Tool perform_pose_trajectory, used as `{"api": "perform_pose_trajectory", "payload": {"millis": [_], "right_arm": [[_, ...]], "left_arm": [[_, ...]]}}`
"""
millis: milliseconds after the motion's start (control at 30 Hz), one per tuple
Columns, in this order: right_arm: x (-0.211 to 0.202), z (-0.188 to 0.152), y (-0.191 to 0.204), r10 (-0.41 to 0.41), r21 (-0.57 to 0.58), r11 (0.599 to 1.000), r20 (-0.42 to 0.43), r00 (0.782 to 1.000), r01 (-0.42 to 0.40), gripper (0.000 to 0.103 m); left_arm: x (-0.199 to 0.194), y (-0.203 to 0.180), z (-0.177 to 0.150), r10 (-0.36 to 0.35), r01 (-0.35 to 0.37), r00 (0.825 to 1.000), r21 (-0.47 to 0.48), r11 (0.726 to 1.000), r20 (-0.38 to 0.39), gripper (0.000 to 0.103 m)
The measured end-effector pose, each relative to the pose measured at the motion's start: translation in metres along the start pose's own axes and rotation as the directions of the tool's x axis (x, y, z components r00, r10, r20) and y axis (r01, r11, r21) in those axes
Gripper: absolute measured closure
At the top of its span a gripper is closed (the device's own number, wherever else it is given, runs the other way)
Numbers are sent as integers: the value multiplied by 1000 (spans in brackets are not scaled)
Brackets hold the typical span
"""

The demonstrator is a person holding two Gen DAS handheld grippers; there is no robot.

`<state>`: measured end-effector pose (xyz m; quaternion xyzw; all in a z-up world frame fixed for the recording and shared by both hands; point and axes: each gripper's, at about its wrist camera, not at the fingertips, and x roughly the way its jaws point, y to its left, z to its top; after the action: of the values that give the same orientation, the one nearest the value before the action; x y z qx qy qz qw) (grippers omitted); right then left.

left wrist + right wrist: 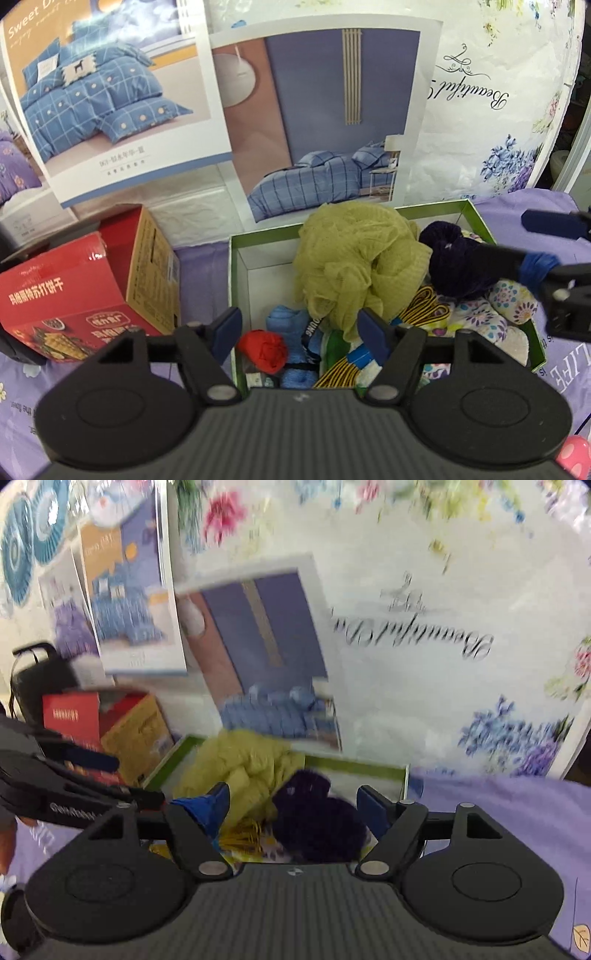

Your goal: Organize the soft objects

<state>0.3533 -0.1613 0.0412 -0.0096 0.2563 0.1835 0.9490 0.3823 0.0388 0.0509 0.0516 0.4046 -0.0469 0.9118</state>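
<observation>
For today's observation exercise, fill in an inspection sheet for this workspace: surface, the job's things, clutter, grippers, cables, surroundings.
Surface: purple printed cloth covers it.
Job's things: green box, open, holding a yellow-green mesh puff, dark purple yarn ball, red ball, blue cloth, floral cloth and yellow-black straps.
Clutter: red carton left of the box; pink spotted item at the near edge.
Grippers: left gripper open over the box's near side; right gripper open around the yarn ball, view blurred, pads seemingly not pressing.
Cables: nothing seen.
Surroundings: bedding posters and floral sheet behind.
</observation>
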Motion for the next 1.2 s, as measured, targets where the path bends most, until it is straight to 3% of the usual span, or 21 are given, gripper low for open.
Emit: {"api": "perform_pose_trajectory", "payload": {"millis": [100, 300, 500, 733, 833, 1033, 1200], "right_arm": [[-3, 1, -4, 11, 18, 1000, -14, 1000, -11, 40], [-19, -11, -15, 2, 90, 996, -14, 1000, -1, 38], [-61, -26, -16, -8, 106, 994, 36, 999, 4, 37], [-112, -53, -1, -20, 121, 993, 52, 998, 14, 35], [-126, -71, 10, -23, 116, 993, 8, 1000, 22, 35], [-159, -113, 28, -65, 141, 988, -30, 997, 69, 35], [-178, -148, 47, -115, 176, 977, -31, 993, 119, 34]], "left_arm": [[-5, 2, 2, 4, -4, 1000, -21, 1000, 12, 33], [-32, 11, 20, -79, 84, 995, -89, 992, 57, 32], [-72, 4, 12, -81, 88, 990, -63, 994, 114, 30], [-118, -16, -41, -142, 151, 981, -53, 987, 134, 27], [-134, -26, -69, -172, 182, 975, -58, 982, 142, 18], [-156, -38, -133, -203, 220, 968, -116, 969, 144, 17], [-170, -53, -181, -140, 161, 978, -139, 977, 152, 17]]}}
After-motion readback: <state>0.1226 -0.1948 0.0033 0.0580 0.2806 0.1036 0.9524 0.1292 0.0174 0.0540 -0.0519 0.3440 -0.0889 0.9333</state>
